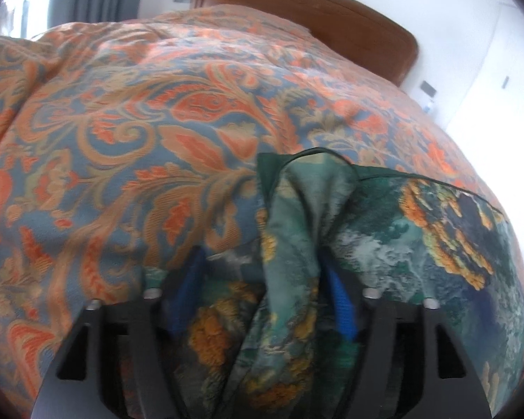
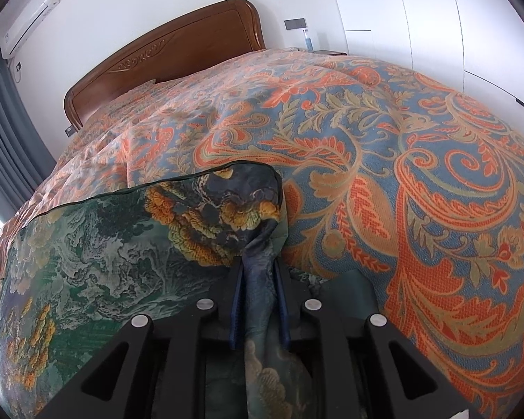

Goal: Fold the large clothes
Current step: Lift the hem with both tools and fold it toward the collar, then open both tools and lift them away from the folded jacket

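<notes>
A green garment (image 1: pixel 419 216) printed with yellow flowers is held up over the bed. My left gripper (image 1: pixel 262 265) has its blue-padded fingers apart, with a thick bunch of the garment's corner between them. In the right wrist view the same garment (image 2: pixel 104 255) stretches out to the left. My right gripper (image 2: pixel 260 276) is shut on its other bunched corner, with the cloth pinched tight between the pads. The cloth's top edge runs taut between the two grippers.
An orange and blue patterned bedspread (image 2: pixel 384 174) covers the bed below and beyond the garment. A wooden headboard (image 2: pixel 178 49) stands at the far end. Grey curtains (image 2: pixel 3 115) hang at the left, white wardrobe doors (image 2: pixel 436 17) at the right.
</notes>
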